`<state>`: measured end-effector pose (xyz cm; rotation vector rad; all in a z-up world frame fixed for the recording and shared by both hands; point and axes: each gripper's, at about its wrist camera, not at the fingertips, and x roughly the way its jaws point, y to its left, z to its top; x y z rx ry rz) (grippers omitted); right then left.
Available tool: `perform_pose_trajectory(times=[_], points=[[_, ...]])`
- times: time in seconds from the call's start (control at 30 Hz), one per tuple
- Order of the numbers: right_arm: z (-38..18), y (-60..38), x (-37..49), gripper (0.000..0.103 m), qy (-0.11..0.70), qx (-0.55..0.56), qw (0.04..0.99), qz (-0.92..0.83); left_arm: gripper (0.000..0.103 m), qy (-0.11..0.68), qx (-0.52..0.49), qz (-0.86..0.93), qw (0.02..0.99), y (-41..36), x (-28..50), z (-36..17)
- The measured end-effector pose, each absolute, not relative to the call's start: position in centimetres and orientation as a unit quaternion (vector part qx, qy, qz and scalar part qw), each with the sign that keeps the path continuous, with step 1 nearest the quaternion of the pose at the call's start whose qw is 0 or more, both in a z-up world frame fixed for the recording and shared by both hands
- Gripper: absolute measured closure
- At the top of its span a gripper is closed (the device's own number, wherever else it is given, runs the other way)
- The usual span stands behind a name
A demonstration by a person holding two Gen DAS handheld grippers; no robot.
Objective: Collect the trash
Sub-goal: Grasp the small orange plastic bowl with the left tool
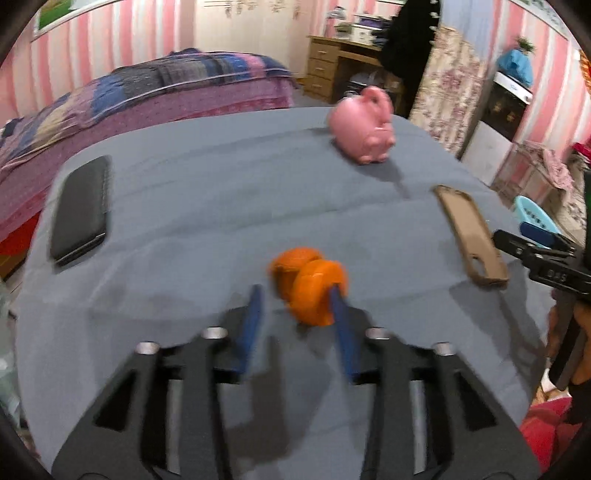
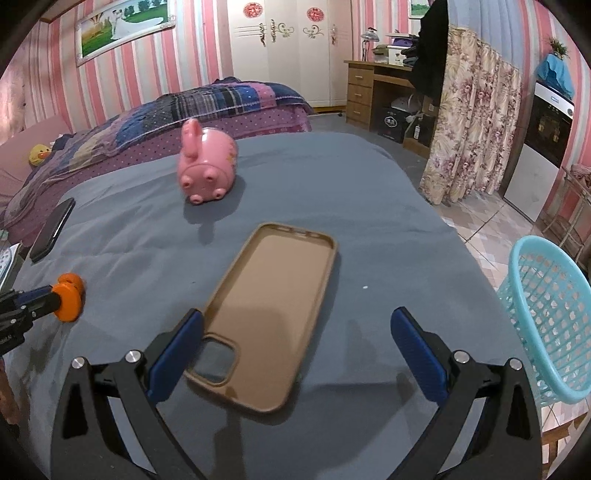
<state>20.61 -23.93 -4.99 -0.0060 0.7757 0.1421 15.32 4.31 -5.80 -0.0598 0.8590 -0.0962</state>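
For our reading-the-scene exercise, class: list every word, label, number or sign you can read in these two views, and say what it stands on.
No text reads clearly.
Red signs on the wardrobe: ornamental, not legible.
White lettering on the left claw: cut off, unreadable.
Marking on the dark box under the desk: too small.
Blue label on the white appliance: too small.

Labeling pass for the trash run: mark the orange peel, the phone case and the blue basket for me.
orange peel (image 1: 308,286): left wrist view, on the front orange lobe.
phone case (image 2: 269,314): right wrist view, middle of its tan inner face.
blue basket (image 2: 550,317): right wrist view, on the lattice side wall.
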Motion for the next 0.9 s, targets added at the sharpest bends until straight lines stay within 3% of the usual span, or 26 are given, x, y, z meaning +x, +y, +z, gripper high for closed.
perform_pose_trajectory(times=[0.07, 0.27, 0.73, 0.83, 0.9], points=[[-5.0, -23.3, 20.3, 0.004, 0.378, -0.01, 0.923, 0.072, 0.039, 0.412, -0.035, -0.036, 0.91, 5.4, 14.7, -5.6], [-4.9, -21.8, 19.5, 0.004, 0.377, -0.024, 0.922, 0.081, 0.039, 0.418, -0.045, -0.036, 0.907, 6.6, 14.9, -5.7], [-5.0, -22.3, 18.3, 0.004, 0.383, -0.029, 0.921, 0.061, 0.04, 0.434, -0.035, -0.11, 0.894, 0.5, 14.2, -7.6], [-5.1, -22.5, 18.1, 0.004, 0.383, -0.026, 0.922, 0.055, 0.05, 0.435, -0.025, -0.1, 0.894, -0.3, 14.5, -8.0], [-5.1, -22.5, 18.0, 0.004, 0.385, -0.026, 0.921, 0.054, 0.064, 0.433, -0.016, -0.087, 0.897, -0.4, 14.6, -8.2]])
